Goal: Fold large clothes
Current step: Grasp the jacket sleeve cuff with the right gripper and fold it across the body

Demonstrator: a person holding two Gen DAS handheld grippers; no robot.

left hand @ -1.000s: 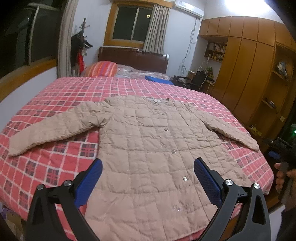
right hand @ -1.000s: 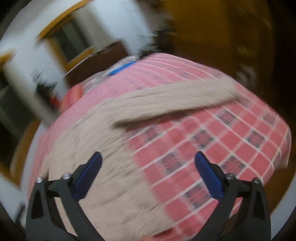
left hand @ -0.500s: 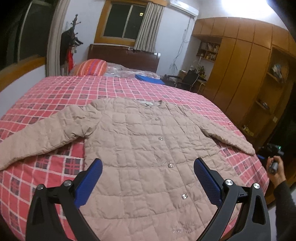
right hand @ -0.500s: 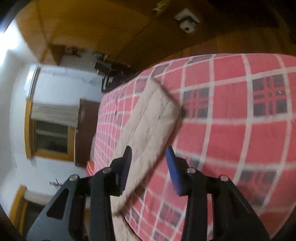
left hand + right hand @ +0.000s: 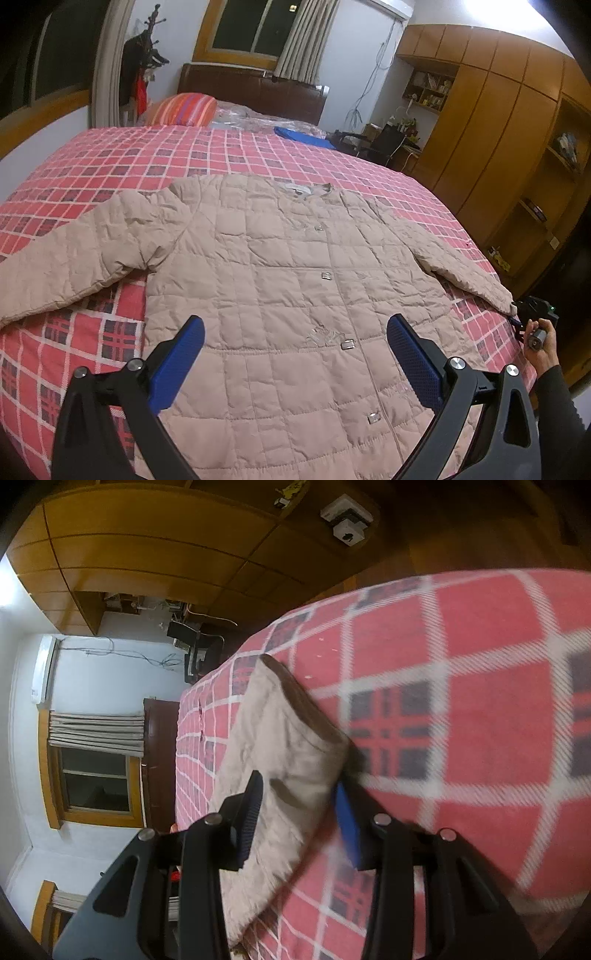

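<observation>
Bedroom; beige quilted jacket (image 5: 295, 288) lay flat on plaid bed (image 5: 110, 162). Left gripper (image 5: 295, 363) spread above hem. Right gripper (image 5: 301, 812) half-closed around cuff (image 5: 295, 716); shallow bite might slip.

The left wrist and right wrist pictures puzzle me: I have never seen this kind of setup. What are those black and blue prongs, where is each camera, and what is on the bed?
There is no robot here. A person holds a two-finger gripper in each hand, and each gripper carries a fisheye camera that looks forward along its fingers. The black arms with blue pads are those fingers.

The left wrist view looks out over the left gripper, which is open and holds nothing. Beyond it a beige quilted jacket lies flat, front up and sleeves spread, on a bed with a red plaid cover. At the right edge, the person's right hand holds the other tool at the cuff.

The right wrist view is rotated and close up. The right gripper has its fingers on either side of the jacket's sleeve cuff; whether they already pinch it I cannot tell.
</observation>
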